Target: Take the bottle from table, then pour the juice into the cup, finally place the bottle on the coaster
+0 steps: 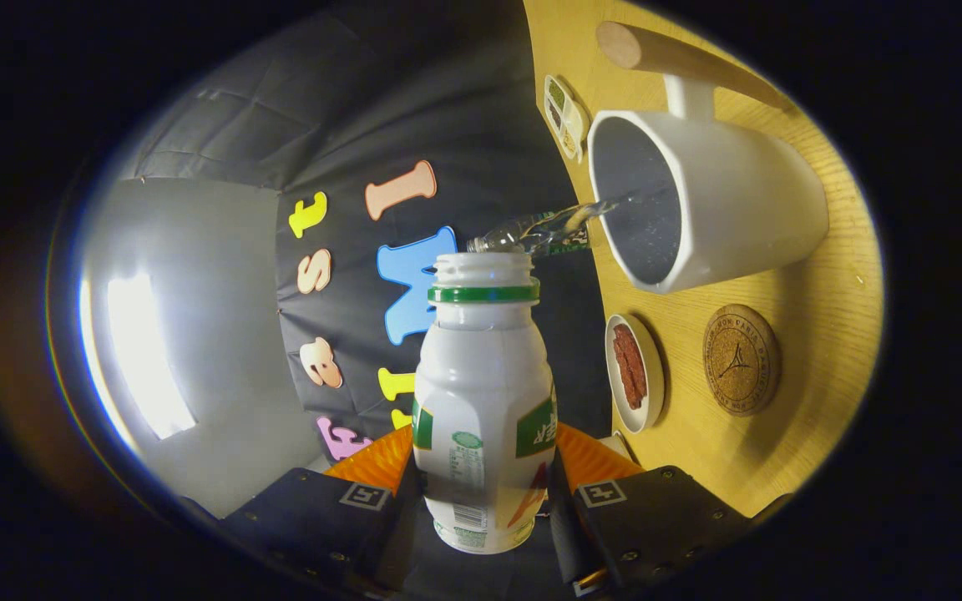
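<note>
Pouring is underway: the white plastic bottle (pixel 483 401), uncapped and with a green ring below its open neck, is sitting pinched between the two fingers of the gripper (pixel 481 492), both pressing on its lower body from either side. The whole view is rolled over, so the wooden table (pixel 782 417) is standing up along one side, which suggests the bottle is being tipped toward the white mug (pixel 711 200). A thin clear stream (pixel 548 229) is leaving the bottle mouth and arcing into the mug's open rim, just beyond the fingers.

So the first step looks done, since the bottle is off the table and in the grip. The second step is in progress; how much liquid is collecting in the mug is hard to tell, as its inside is reading dark. The last step is not yet done: the round cork coaster (pixel 741 360) is lying bare on the table near the mug, beside a small white dish (pixel 634 373) holding something reddish brown.
</note>
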### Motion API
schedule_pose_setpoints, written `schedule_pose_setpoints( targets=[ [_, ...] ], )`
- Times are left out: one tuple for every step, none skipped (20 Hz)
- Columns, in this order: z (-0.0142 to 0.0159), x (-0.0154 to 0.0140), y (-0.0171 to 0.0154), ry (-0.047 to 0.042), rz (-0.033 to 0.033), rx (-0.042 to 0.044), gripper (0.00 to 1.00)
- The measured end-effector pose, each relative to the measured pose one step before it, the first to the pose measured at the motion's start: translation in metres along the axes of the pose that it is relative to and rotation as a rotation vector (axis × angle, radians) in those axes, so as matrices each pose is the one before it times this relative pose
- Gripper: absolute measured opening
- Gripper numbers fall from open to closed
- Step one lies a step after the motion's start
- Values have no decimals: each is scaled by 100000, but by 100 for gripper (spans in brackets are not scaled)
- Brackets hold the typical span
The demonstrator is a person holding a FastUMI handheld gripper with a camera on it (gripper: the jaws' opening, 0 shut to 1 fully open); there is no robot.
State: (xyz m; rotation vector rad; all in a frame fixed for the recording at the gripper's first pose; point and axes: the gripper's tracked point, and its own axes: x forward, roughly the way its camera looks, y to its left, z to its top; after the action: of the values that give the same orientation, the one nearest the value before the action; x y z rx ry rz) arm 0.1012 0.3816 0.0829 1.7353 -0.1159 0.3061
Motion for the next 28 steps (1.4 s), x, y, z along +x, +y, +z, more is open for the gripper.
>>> schedule_pose_setpoints(
  targets=[
    [41,3,7,-75,67,-30,67],
    [65,9,66,-283,149,230,67],
    [38,-37,-21,-115,200,486,67],
    [2,32,107,-325,325,679,67],
    [38,4,-39,-285,-8,541,67],
    [8,46,46,-328,-116,656,67],
    [10,-31,41,-181,131,782,67],
    [-3,62,47,-143,53,448,67],
    [-38,43,-63,-178,-164,207,67],
    [-19,-13,25,59,41,149,67],
    [72,50,58,-167,-25,266,67],
    [11,-22,-15,-45,-33,302,67],
    [-39,43,-24,-171,-24,637,67],
    [26,-14,116,-98,72,899,67],
    [-43,-2,7,20,103,973,67],
    [51,4,101,-171,87,711,67],
    [5,-13,-22,-273,24,365,67],
    [-3,49,-7,-386,37,325,67],
    [-41,7,0,-21,-9,429,67],
    [-19,27,83,14,-4,570,67],
    [-20,33,0,-28,-32,566,67],
    [119,-29,61,-395,6,264,67],
    [187,-25,-34,-843,81,524,67],
    [81,-106,182,-494,528,1045,67],
    [23,51,-16,-253,276,1010,67],
    [-54,-2,44,-143,-45,689,67],
    [35,-34,27,-96,-145,506,67],
    [59,-73,42,-174,52,415,67]
  ],
)
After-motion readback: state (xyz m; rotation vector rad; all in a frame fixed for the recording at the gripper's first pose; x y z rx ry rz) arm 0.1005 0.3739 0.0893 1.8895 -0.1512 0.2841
